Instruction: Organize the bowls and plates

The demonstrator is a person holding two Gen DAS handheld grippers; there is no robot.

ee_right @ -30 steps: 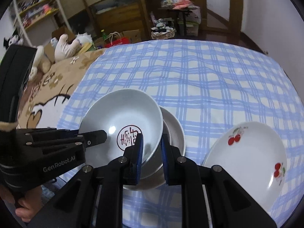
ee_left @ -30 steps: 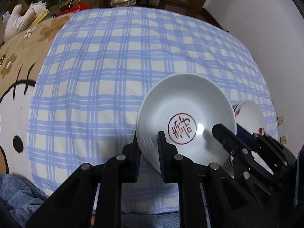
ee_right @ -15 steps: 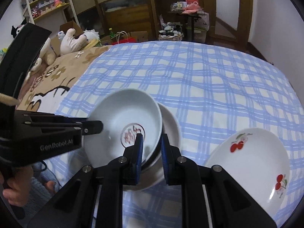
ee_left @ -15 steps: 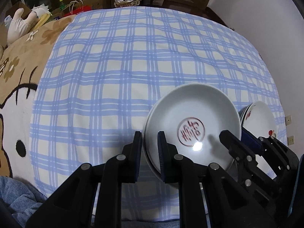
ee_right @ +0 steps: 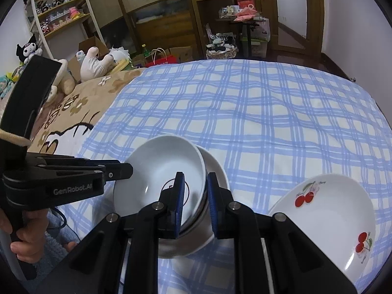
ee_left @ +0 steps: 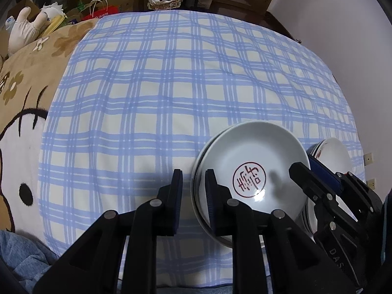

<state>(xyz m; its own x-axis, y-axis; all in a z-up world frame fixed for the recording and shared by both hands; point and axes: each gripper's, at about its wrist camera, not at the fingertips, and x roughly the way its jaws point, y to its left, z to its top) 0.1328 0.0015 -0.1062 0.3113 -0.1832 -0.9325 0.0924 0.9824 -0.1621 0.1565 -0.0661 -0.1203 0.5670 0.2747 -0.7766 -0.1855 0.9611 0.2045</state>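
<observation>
A white bowl with a red round character mark (ee_left: 252, 169) sits on a stack of white dishes (ee_right: 215, 169) on the blue checked cloth; it also shows in the right wrist view (ee_right: 161, 171). My left gripper (ee_left: 194, 198) straddles the bowl's left rim with its jaws slightly apart, no longer pinching. My right gripper (ee_right: 194, 201) straddles the bowl's right rim, jaws also parted around the bowl and the dishes under it. A white plate with cherries (ee_right: 328, 218) lies to the right, also seen in the left wrist view (ee_left: 333, 154).
The blue checked cloth (ee_left: 171, 85) covers the bed ahead. A brown cartoon blanket (ee_left: 22, 78) lies on the left. Plush toys (ee_right: 95, 61), boxes and shelves (ee_right: 61, 12) stand beyond the bed. A wall is on the right.
The bowl was lowered onto the stack and now rests level. Both grippers' jaws widened from a tight pinch on the rim to a loose gap.
</observation>
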